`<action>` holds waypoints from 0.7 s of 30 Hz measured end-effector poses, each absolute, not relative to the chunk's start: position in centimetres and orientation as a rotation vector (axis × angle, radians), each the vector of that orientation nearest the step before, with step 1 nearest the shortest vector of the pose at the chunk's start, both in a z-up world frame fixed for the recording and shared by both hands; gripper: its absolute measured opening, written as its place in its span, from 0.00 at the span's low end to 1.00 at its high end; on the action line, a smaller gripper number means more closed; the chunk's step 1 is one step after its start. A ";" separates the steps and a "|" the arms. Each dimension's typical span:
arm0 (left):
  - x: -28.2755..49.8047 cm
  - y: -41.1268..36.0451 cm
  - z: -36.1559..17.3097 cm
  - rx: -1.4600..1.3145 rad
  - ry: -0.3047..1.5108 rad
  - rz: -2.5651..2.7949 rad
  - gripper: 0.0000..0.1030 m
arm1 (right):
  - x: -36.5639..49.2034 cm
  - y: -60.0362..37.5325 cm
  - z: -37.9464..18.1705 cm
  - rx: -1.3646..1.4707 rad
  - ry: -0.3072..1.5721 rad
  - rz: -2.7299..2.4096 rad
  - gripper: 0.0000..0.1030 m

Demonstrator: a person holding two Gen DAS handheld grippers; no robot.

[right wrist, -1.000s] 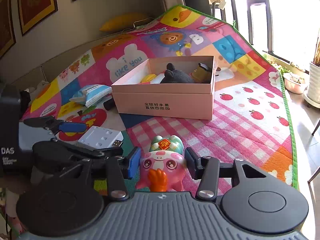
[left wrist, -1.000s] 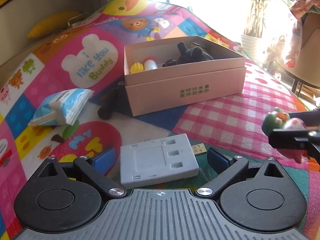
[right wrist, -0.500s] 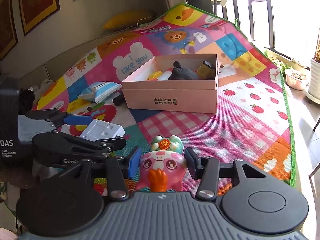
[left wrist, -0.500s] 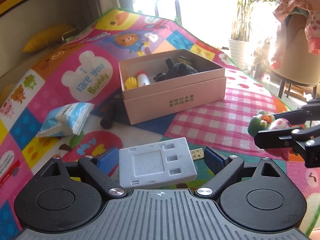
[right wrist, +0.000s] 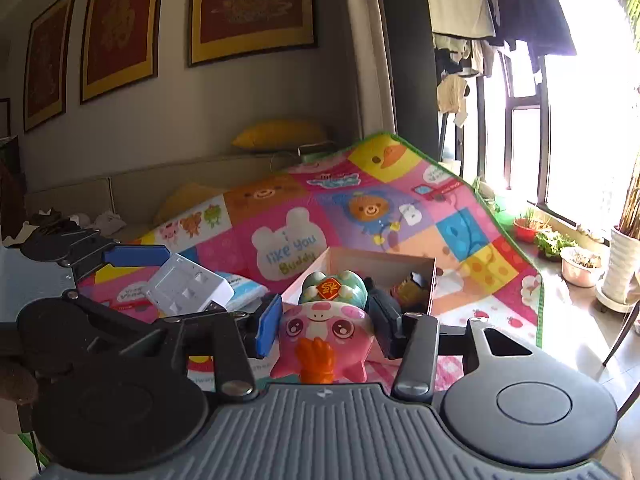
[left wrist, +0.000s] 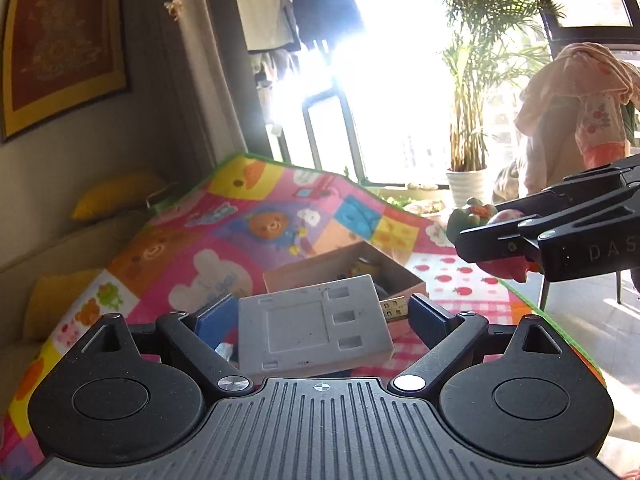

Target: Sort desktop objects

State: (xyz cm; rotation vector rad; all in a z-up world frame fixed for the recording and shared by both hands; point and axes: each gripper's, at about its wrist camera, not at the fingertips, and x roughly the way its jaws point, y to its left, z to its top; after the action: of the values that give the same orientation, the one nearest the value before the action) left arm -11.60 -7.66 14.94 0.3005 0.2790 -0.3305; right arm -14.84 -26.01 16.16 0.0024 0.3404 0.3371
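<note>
Grey adapter [left wrist: 316, 330]: a flat grey plastic block with a gold USB plug at its far right corner is held between the blue pads of the left gripper [left wrist: 320, 316], clear of the mat. The left pad is pressed to its left side; the contact on the right side is hidden by the block's own corner. In the right wrist view the same block [right wrist: 188, 286] is seen tilted under a blue pad.
Pink toy [right wrist: 324, 332]: a pink cartoon figure with a green cap and an orange front part is clamped at its sides by the right gripper [right wrist: 324, 314]. Its lower body is cut off by the gripper housing. In the left wrist view only its green top and red underside [left wrist: 504, 266] are visible past the black fingers.
Pink box [right wrist: 384, 264]: an open cardboard box is seen on the mat beyond both grippers, partly covered by the held things. Its contents are dark and hard to make out.
Blue-and-white packet [right wrist: 244, 286]: mostly hidden behind the adapter.
Play mat [right wrist: 472, 236]: patterned with bears and squares, draped up over a sofa [right wrist: 80, 196].
Yellow cushion [right wrist: 280, 134]: placed on the sofa back, farthest away.
</note>
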 end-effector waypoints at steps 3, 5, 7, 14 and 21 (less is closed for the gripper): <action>-12.1 -7.9 16.4 0.307 0.234 -0.328 0.93 | -15.3 -26.2 18.1 -0.001 0.285 0.330 0.46; -12.0 -8.1 17.1 0.306 0.219 -0.324 0.93 | -15.5 -26.6 18.9 0.000 0.259 0.327 0.46; -12.0 -8.2 17.6 0.296 0.210 -0.325 0.93 | -15.5 -27.1 19.4 0.009 0.252 0.321 0.46; -9.7 -8.5 16.4 0.288 0.244 -0.331 0.93 | -14.2 -29.3 19.7 0.054 0.264 0.290 0.46; -4.6 -8.9 11.3 0.258 0.363 -0.366 0.93 | -8.6 -30.3 19.0 0.093 0.332 0.308 0.46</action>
State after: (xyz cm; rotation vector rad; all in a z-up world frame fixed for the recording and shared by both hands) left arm -4.57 -8.85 11.31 0.2577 0.3627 -0.3662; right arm -8.60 -30.26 18.99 0.0935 0.3318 0.3079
